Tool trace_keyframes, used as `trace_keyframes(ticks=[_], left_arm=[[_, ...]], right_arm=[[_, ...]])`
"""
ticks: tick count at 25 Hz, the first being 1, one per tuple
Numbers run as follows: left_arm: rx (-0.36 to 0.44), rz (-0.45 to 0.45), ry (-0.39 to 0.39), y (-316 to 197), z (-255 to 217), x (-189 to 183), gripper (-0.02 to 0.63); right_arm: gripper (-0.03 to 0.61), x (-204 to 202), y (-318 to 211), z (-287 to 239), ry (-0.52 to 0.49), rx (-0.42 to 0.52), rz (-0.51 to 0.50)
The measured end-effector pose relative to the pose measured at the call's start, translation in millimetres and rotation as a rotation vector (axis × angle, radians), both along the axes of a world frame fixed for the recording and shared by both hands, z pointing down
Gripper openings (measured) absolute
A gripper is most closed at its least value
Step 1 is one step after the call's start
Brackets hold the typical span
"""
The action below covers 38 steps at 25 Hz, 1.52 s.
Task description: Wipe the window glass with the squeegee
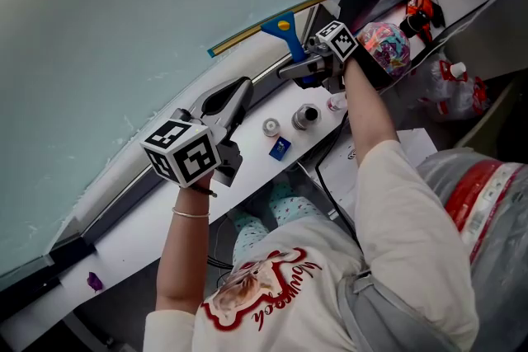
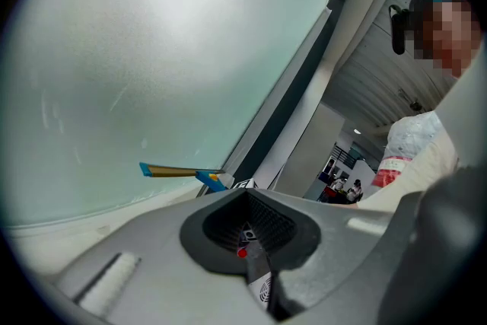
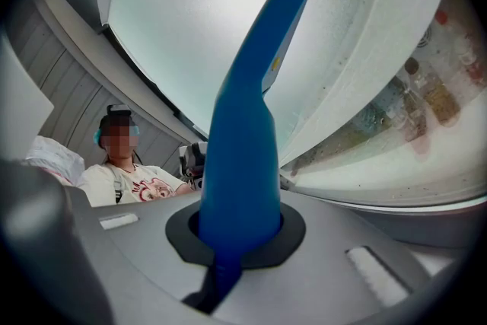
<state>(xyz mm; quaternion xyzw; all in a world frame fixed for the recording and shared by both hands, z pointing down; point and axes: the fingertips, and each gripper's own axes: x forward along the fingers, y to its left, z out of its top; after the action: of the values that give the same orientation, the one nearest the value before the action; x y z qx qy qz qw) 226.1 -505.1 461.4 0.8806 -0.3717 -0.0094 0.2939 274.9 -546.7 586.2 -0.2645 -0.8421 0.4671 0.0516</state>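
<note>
The window glass (image 1: 124, 29) fills the upper left of the head view. A squeegee (image 1: 266, 25) with a blue handle (image 1: 290, 39) and a brass-coloured blade lies against the bottom edge of the pane. My right gripper (image 1: 307, 66) is shut on the blue handle (image 3: 251, 125), which rises between the jaws toward the glass (image 3: 205, 4). My left gripper (image 1: 235, 95) hovers over the white sill (image 1: 157, 214), shut with nothing in it. In the left gripper view the left gripper (image 2: 247, 231) faces the glass (image 2: 152, 49), and the squeegee (image 2: 183, 173) shows far off.
On the sill stand two small jars (image 1: 305, 116) (image 1: 271, 127) and a small blue box (image 1: 280, 147); a purple spot (image 1: 95, 282) is at its left end. To the right are a colourful bag (image 1: 386, 45), a red-black tool (image 1: 421, 8), a plastic bag (image 1: 452, 86) and papers (image 1: 375, 161).
</note>
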Motion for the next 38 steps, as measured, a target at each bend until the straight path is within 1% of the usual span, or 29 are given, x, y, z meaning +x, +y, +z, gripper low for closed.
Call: trace_keyframes(ticks=[6, 8, 11, 13, 15, 16, 19, 22, 24, 25, 27, 30, 32, 35, 38], left_arm=[[0.023, -0.012, -0.008, 6.0, -12.5, -10.5, 0.002], [0.047, -0.013, -0.017, 7.5, -26.1, -15.6, 0.002], [0.113, -0.023, -0.020, 9.0, -59.2, -22.9, 0.002], [0.171, -0.031, -0.014, 11.5, -86.8, -26.0, 0.002], [0.232, -0.026, -0.016, 16.6, -113.9, -26.1, 0.002], [0.263, -0.019, -0.025, 19.7, -126.8, -25.4, 0.002], [0.347, -0.003, -0.077, 30.2, -162.3, -26.8, 0.002], [0.425, -0.021, -0.120, 42.7, -200.3, -40.0, 0.002], [0.469, -0.035, -0.134, 52.6, -221.4, -54.4, 0.002], [0.485, -0.045, -0.145, 56.4, -230.2, -63.0, 0.002], [0.521, -0.076, -0.175, 61.3, -249.7, -80.8, 0.002], [0.589, -0.111, -0.218, 67.2, -284.8, -98.4, 0.002], [0.624, -0.121, -0.256, 69.8, -307.4, -104.3, 0.002], [0.673, -0.142, -0.335, 71.4, -347.0, -110.6, 0.002], [0.721, -0.159, -0.412, 68.0, -387.2, -115.0, 0.002]], right_arm=[[0.026, -0.7, 7.0, -2.9, 0.024, 0.004, 0.023], [0.026, -1.2, 14.1, -19.7, -0.032, 0.005, 0.034], [0.026, -0.8, 34.4, -57.1, -0.170, 0.021, 0.004], [0.026, -3.2, 50.7, -83.5, -0.227, 0.069, -0.055], [0.026, -7.5, 62.4, -110.6, -0.250, 0.144, -0.102], [0.026, -10.8, 64.1, -125.7, -0.259, 0.195, -0.103], [0.026, -25.5, 60.4, -175.6, -0.273, 0.383, -0.046], [0.026, -47.6, 62.0, -225.1, -0.211, 0.558, -0.032], [0.026, -62.6, 71.8, -259.8, -0.203, 0.633, -0.055], [0.026, -70.3, 77.5, -279.1, -0.219, 0.659, -0.060], [0.026, -87.1, 85.7, -323.1, -0.261, 0.695, -0.037], [0.026, -113.1, 89.0, -393.6, -0.301, 0.713, 0.049], [0.026, -126.2, 84.7, -428.9, -0.319, 0.723, 0.105], [0.026, -142.1, 87.3, -469.0, -0.346, 0.730, 0.108], [0.026, -158.0, 88.5, -506.7, -0.330, 0.734, 0.101]])
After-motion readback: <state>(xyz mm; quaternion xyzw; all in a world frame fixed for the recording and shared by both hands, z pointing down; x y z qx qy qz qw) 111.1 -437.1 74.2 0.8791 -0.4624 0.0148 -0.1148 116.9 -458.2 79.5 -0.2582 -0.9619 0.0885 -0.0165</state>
